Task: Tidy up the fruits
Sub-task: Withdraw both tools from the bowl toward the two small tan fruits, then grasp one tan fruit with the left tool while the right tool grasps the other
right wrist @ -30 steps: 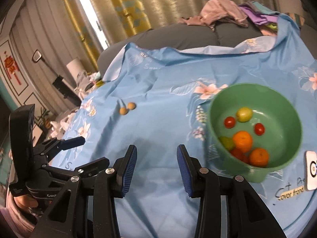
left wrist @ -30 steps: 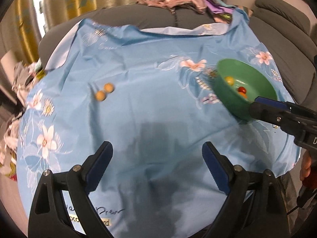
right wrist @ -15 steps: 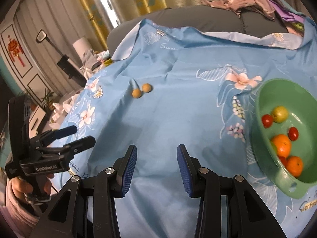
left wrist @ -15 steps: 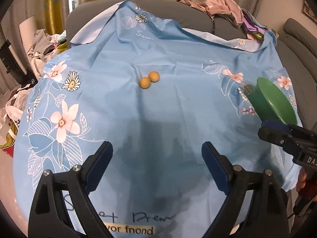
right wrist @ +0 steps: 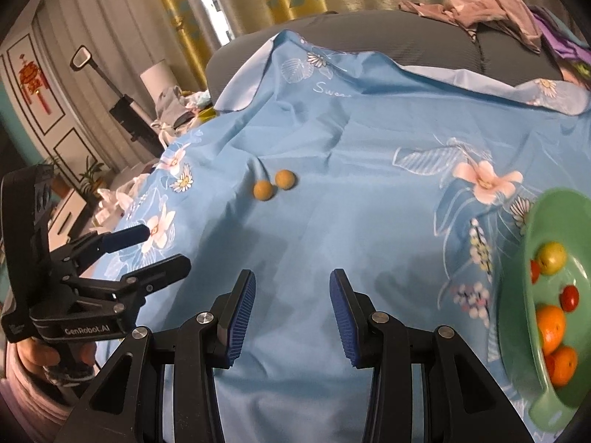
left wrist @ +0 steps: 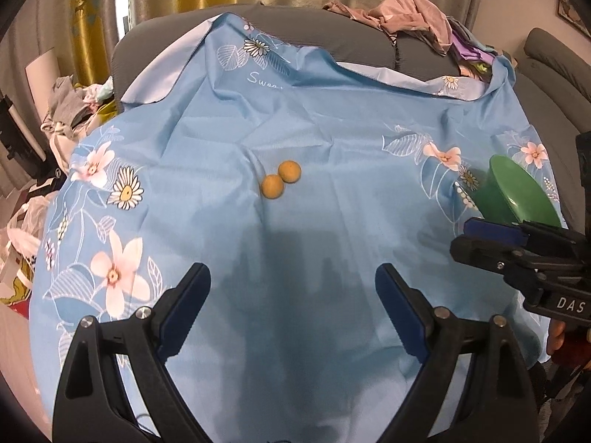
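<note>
Two small yellow-brown round fruits [left wrist: 272, 186] [left wrist: 289, 171] lie touching on the blue floral cloth [left wrist: 332, 147], ahead of both grippers and apart from them. My left gripper [left wrist: 292, 273] is open wide with only cloth between its fingers. My right gripper [right wrist: 292, 277] is open with a narrower gap, also empty; the same two fruits [right wrist: 263, 189] [right wrist: 285, 179] show ahead of it. A green bowl [right wrist: 532, 221] at the right edge holds oranges [right wrist: 550, 328], small red tomatoes [right wrist: 569, 297] and a yellow-green fruit [right wrist: 551, 257]. In the left wrist view only the bowl's outer wall [left wrist: 491, 199] shows.
The cloth drapes over a grey sofa [left wrist: 362, 48]. A heap of clothes [left wrist: 406, 14] lies on the sofa back at the right. Piled laundry and bags [left wrist: 70, 110] sit on the floor beyond the cloth's left edge. A hand [right wrist: 40, 354] holds the left gripper.
Both views have swung left across the cloth. The two yellow-brown fruits now sit near the middle ahead, and the green bowl has slid to the right edge. Neither gripper's jaws visibly changed.
</note>
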The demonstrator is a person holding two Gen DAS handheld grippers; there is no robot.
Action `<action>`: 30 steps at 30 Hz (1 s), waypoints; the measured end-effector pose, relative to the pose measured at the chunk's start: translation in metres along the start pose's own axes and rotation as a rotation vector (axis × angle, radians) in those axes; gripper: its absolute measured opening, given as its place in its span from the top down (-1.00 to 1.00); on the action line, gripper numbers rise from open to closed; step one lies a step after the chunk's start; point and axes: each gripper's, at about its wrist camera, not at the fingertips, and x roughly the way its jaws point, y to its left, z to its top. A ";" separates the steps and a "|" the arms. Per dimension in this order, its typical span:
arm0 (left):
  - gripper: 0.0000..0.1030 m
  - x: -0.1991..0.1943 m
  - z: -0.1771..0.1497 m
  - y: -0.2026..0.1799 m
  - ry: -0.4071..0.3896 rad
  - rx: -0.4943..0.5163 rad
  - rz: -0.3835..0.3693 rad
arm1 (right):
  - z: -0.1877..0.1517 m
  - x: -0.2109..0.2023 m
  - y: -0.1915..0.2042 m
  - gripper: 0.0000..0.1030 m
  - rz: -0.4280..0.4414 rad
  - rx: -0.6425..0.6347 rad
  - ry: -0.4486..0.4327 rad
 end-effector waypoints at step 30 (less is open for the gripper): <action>-0.07 0.073 0.057 0.010 0.045 0.131 -0.102 | 0.071 0.096 -0.017 0.18 0.112 0.065 0.052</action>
